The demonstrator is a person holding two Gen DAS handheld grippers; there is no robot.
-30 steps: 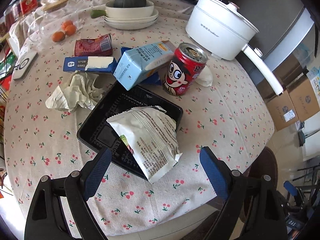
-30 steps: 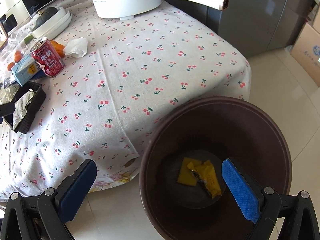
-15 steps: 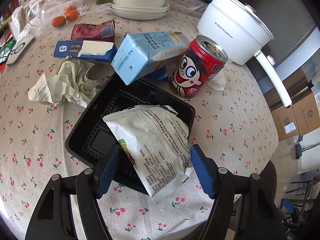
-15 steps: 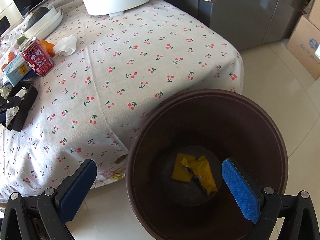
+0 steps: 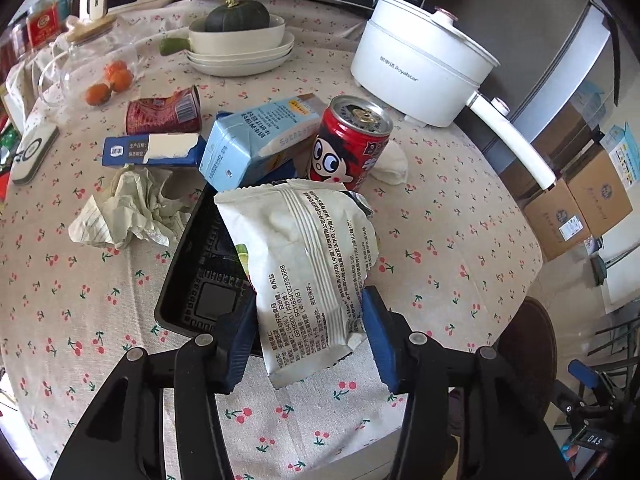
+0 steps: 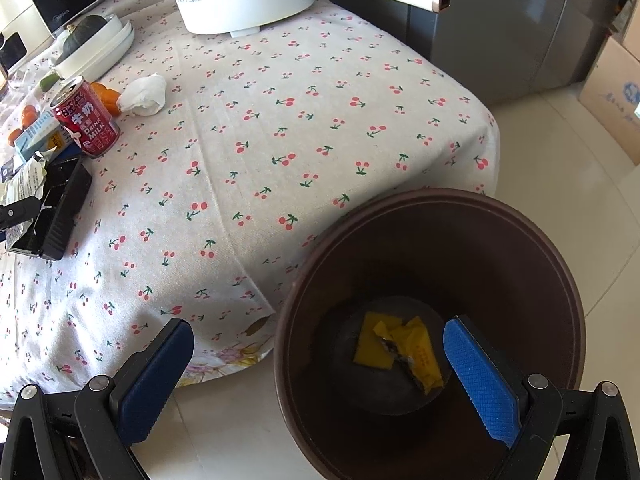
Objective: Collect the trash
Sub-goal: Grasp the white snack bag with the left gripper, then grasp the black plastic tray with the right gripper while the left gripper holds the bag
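L gripper (image 5: 310, 344) clamps snack bag (image 5: 304, 272) at near end, long axis pointing away; trash bin (image 6: 432, 320) to right, under wide, empty R gripper (image 6: 316, 376).

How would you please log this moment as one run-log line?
left tool: closing on snack bag over black tray | right tool: open, empty, above brown bin | bin holds yellow wrapper
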